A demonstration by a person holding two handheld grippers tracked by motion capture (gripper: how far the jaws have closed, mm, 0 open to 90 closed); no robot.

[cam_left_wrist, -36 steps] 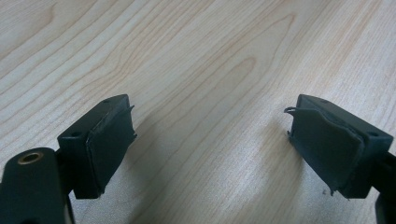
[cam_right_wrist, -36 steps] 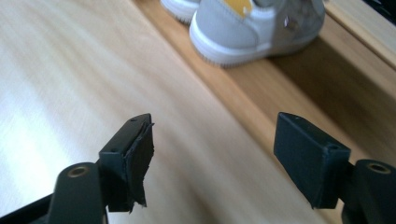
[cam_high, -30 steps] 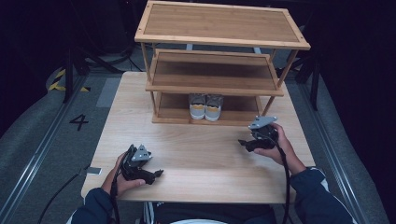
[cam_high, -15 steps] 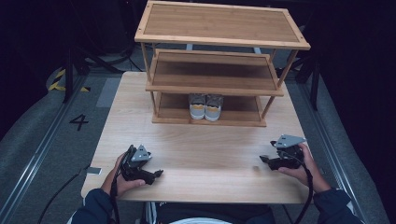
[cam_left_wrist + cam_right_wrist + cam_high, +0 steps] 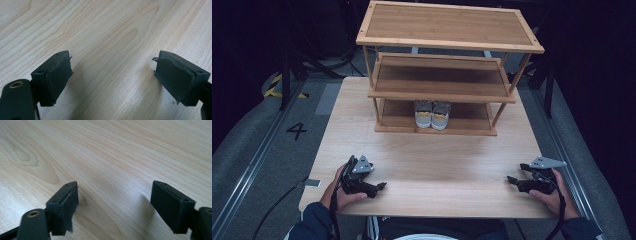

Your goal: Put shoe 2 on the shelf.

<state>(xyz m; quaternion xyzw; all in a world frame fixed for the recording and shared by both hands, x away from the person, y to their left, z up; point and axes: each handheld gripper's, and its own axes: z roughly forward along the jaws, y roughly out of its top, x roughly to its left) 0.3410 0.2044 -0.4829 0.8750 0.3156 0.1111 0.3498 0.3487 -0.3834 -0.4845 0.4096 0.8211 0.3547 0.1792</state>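
A pair of grey shoes with yellow heels (image 5: 432,114) stands on the lowest shelf of a three-tier bamboo rack (image 5: 447,42) at the back of the table. My left gripper (image 5: 382,186) rests on the table near its front left, open, with bare wood between its pads (image 5: 58,75). My right gripper (image 5: 510,180) rests near the front right corner, also open, nothing between its pads (image 5: 65,205). Both are far from the rack and the shoes.
The light wooden table (image 5: 437,155) stretches bare between the two grippers and the rack. The rack's middle shelf (image 5: 439,77) and top shelf hold nothing. Dark floor with a rail and a "4" mark (image 5: 296,131) lies to the left.
My right gripper has drawn back from beside the rack's right end to the table's front right corner and come down on the wood. The left gripper has stayed put.
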